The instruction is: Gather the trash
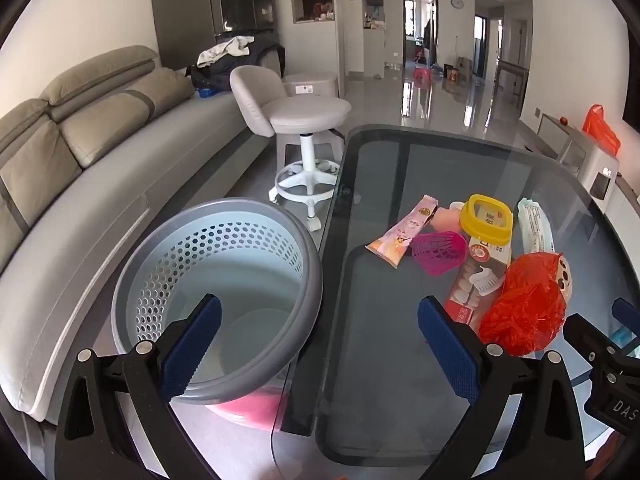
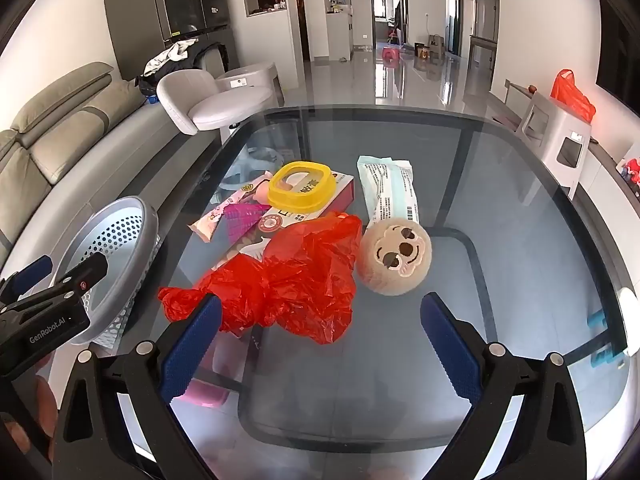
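Room: living room with a grey sofa at our 9 o'clock, a pale swivel stool at 12, glossy tiled floor running to far doorways.
Surface: dark-framed glass table, see-through to the floor beneath.
Bin: grey perforated waste basket, standing on the floor against the table's edge at our 10 o'clock in the left wrist view; we see nothing inside it.
Trash, item 1: crumpled red plastic bag, lying on the glass at 12 o'clock of our right gripper, nearest of all the items.
Trash, item 2: pink snack wrapper, flat, at 11 o'clock of the cluster.
Trash, item 3: red-and-white toothpaste box, partly under the bag.
Trash, item 4: pale green sealed packet, at 1 o'clock of the bag.
Other item 1: yellow square lid, resting on the box's far end.
Other item 2: magenta mesh scoop, overlapping the wrapper and touching the box.
Other item 3: round plush face toy, touching the bag at its 3 o'clock.
Left gripper: we hold it released, jaws spread wide, nothing between them; it hangs over the table edge with the basket at its 10 o'clock.
Right gripper: released likewise, jaws wide and empty; its left finger overlaps the bag's near fringe in view, contact not discernible.
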Available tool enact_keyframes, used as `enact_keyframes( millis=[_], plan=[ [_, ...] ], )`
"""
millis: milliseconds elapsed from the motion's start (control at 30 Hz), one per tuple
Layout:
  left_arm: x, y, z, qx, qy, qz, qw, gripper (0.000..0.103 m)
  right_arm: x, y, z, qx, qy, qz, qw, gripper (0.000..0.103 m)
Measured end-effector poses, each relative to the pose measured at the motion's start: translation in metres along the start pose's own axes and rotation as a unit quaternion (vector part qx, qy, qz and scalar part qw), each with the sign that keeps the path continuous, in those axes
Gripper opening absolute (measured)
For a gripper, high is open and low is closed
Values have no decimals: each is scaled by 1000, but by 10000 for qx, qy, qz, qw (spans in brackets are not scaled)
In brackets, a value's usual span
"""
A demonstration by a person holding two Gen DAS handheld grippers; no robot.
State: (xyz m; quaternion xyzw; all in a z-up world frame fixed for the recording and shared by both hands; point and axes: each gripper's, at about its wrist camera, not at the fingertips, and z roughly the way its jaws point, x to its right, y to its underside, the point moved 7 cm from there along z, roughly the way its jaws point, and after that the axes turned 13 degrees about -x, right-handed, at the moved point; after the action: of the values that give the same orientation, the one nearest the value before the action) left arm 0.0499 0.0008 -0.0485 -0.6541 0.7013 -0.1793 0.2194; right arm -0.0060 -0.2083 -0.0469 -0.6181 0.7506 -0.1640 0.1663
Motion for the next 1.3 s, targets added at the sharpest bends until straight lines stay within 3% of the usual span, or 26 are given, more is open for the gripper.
enact_keyframes(
  millis=[1300],
  plan=[
    [-1, 1, -1, 31, 40, -32, 10000, 97, -2, -1, 0, 39, -38, 11, 10000, 95]
  ],
)
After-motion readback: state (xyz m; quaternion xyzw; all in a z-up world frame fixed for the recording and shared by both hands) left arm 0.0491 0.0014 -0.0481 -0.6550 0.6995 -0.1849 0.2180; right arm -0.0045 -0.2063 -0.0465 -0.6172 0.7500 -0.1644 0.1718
